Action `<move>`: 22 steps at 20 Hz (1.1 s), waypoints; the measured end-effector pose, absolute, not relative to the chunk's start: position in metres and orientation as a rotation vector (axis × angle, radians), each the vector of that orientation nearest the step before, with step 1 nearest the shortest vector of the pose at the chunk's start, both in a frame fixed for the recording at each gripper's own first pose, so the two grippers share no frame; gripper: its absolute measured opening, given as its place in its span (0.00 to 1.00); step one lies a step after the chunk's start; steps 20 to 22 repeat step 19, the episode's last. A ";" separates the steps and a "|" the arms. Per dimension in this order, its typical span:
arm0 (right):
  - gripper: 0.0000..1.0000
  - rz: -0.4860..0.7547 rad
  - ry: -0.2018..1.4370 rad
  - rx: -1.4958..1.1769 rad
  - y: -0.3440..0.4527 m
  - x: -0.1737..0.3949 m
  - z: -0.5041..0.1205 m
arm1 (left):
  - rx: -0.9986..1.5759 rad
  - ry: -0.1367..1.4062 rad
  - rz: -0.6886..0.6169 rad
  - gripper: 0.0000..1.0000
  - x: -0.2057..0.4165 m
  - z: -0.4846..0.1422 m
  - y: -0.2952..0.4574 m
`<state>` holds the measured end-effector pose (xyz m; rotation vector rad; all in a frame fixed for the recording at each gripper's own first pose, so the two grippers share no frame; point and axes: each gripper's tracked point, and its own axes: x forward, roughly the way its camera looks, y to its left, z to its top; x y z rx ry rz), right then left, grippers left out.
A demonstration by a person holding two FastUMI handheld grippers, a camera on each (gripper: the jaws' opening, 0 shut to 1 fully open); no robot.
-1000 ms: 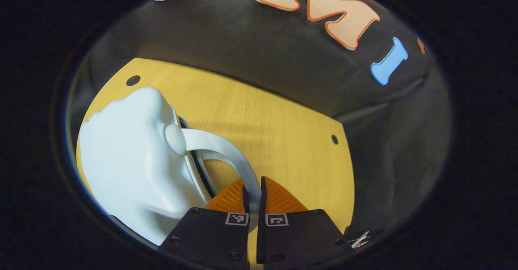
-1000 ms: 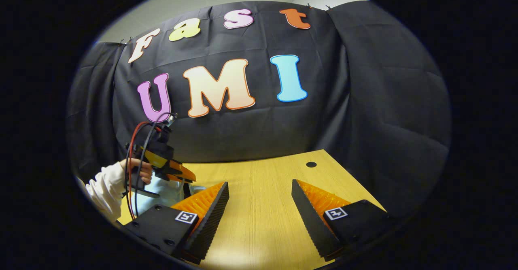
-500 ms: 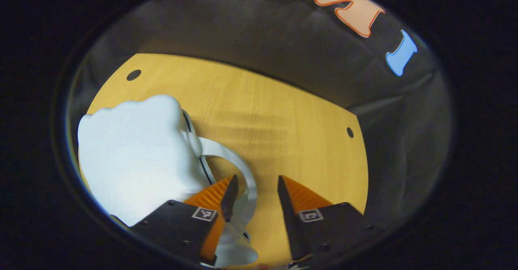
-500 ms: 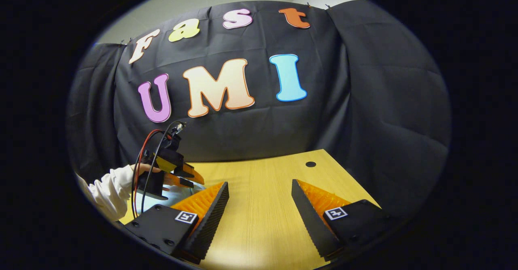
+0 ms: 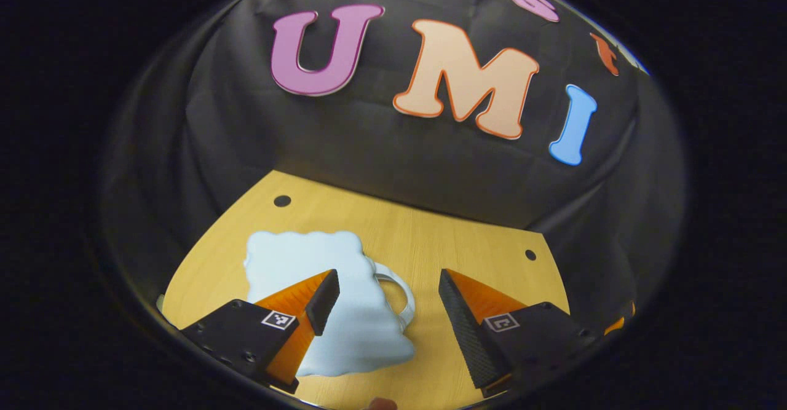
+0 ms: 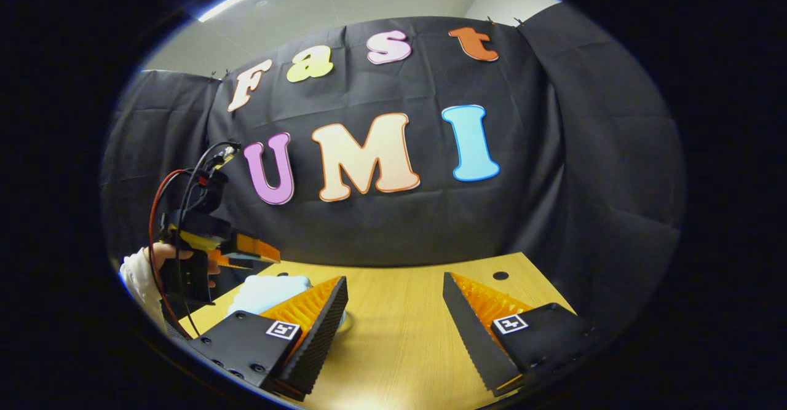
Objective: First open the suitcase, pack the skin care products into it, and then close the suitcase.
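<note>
Suitcase (image 5: 344, 311) first: it lies flat on the wooden bench (image 5: 455, 244), a pale blue, scallop-edged case with its lid down and its looped handle (image 5: 396, 293) pointing toward the middle of the bench. Your left claw (image 5: 384, 290) hangs above it, released, with its fingers spread wide and nothing between them; in the left gripper view one finger overlaps the case's top and the other sits over bare wood, the handle showing in the gap. In the right gripper view you can see that same left claw (image 6: 243, 253) lifted clear of the case (image 6: 267, 290), with your hand (image 6: 163, 256) and white sleeve (image 6: 135, 272) behind it and red and black cables (image 6: 169, 201) looping off its top. Your right claw (image 6: 393, 305) is also released, fingers well apart over bare wood, with the case off to its left.
</note>
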<state>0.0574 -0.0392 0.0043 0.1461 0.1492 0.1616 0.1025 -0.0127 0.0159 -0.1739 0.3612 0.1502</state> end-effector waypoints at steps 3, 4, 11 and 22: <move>0.98 0.175 0.105 0.146 -0.037 0.051 0.018 | -0.181 0.297 0.124 0.95 0.070 0.018 -0.021; 0.98 0.173 0.082 0.145 -0.037 0.048 0.024 | -0.178 0.258 0.119 0.95 0.057 0.022 -0.024; 0.98 0.127 0.028 0.140 -0.051 0.031 0.038 | -0.170 0.209 0.037 0.95 0.027 0.012 -0.053; 0.98 0.075 0.010 0.141 -0.066 0.014 0.043 | -0.150 0.262 0.040 0.95 0.026 0.002 -0.053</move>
